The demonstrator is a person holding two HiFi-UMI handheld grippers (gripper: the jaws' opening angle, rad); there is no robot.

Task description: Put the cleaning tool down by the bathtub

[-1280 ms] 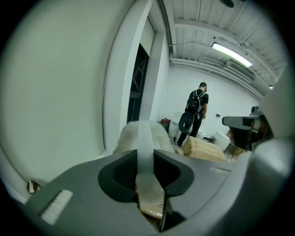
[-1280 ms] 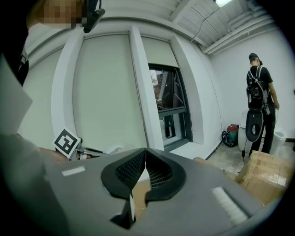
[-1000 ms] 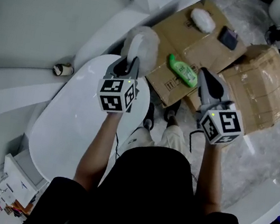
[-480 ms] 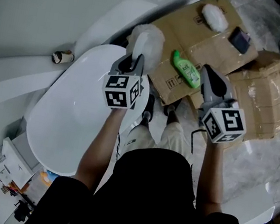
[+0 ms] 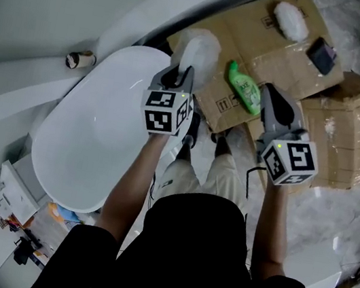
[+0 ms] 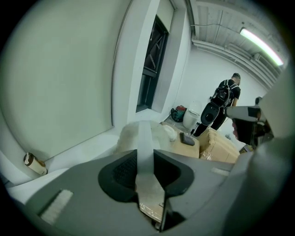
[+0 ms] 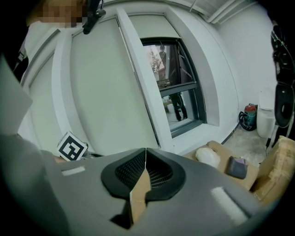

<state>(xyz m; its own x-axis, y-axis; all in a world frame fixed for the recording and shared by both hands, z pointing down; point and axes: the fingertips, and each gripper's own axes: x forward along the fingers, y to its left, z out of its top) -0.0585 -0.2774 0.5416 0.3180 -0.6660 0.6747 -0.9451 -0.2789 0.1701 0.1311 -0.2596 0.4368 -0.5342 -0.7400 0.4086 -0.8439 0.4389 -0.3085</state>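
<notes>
While the left tool (image 5: 181,72) is staying clenched on the flat handle of the fluffy white duster (image 5: 198,48), it is drifting right in frame, leaving the white bathtub (image 5: 82,150) basin and heading for the flattened cardboard (image 5: 278,54). The carry seems to be ending. The duster is hanging just past the tub's right rim, apparently still airborne, so the set-down is pending. The right tool (image 5: 271,97) is hovering clamped shut on nothing.

Surface, left to right:
- a small roll (image 5: 79,59) is lying on the white ledge
- cardboard is carrying a green bottle (image 5: 244,87), a second fluffy pad (image 5: 291,20) and a dark pouch (image 5: 322,54)
- a wrapped box (image 5: 344,134) is sitting on the marbled floor (image 5: 334,208)

Room: white walls are curving round a dark-framed window (image 7: 177,87), and a person (image 6: 226,99) is standing far back.
</notes>
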